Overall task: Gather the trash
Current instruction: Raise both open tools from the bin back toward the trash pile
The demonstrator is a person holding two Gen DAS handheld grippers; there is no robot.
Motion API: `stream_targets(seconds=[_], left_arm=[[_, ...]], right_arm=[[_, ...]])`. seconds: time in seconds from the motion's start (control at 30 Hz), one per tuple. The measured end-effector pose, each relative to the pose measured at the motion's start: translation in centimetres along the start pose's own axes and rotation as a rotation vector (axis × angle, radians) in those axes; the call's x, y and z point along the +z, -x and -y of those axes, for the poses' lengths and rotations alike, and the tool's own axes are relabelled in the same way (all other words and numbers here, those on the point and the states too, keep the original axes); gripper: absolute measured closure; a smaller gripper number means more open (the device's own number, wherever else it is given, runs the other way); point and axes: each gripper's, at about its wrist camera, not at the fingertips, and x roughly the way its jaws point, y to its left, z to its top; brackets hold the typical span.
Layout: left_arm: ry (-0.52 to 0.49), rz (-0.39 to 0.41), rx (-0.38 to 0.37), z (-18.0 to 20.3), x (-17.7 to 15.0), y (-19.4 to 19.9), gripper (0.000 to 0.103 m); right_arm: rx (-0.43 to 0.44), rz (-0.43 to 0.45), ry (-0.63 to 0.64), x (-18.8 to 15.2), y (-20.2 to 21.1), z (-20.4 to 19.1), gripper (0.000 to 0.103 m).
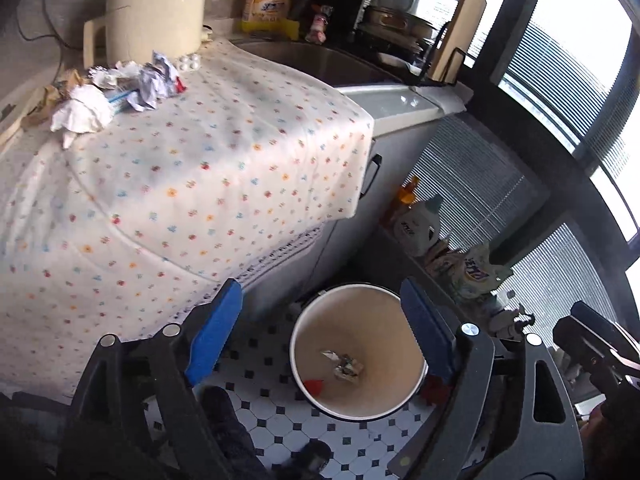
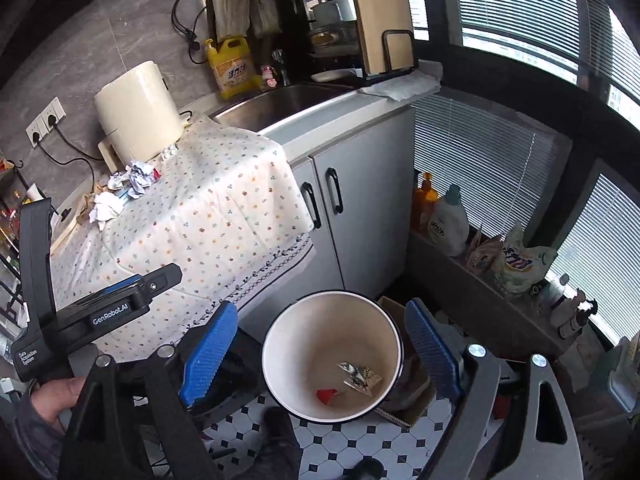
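Note:
A round cream bin point(image 1: 384, 292) point(image 2: 304, 312) stands on the tiled floor beside the counter. Inside it lie a crumpled silvery wrapper point(image 1: 346, 366) point(image 2: 360, 376) and a red scrap point(image 1: 313, 385) point(image 2: 326, 395). My left gripper point(image 1: 320, 332) hangs above the bin's mouth, open, with nothing between its blue pads. My right gripper point(image 2: 320, 344) hovers over the same bin, also open and empty. A heap of crumpled paper and wrappers point(image 1: 120, 88) point(image 2: 128, 184) sits at the far left of the counter on a flowered cloth point(image 1: 200, 168) point(image 2: 208, 208).
A cream appliance point(image 2: 140, 112), a yellow detergent jug point(image 2: 232, 68) and a sink point(image 2: 288, 104) line the back of the counter. Bottles and bags point(image 2: 452, 224) stand on a low ledge by the window. A cardboard box point(image 2: 412, 396) sits behind the bin. A person's hand point(image 2: 52, 396) holds the left tool.

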Motion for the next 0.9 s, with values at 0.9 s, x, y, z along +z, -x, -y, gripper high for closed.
stream_targets(seconds=[0.9], left_arm=[[0.227, 0.285, 0.337, -15.0, 5.1, 13.3, 0.007]], right_arm=[[0.241, 0.127, 0.229, 6.4, -1.4, -18.7, 0.008]])
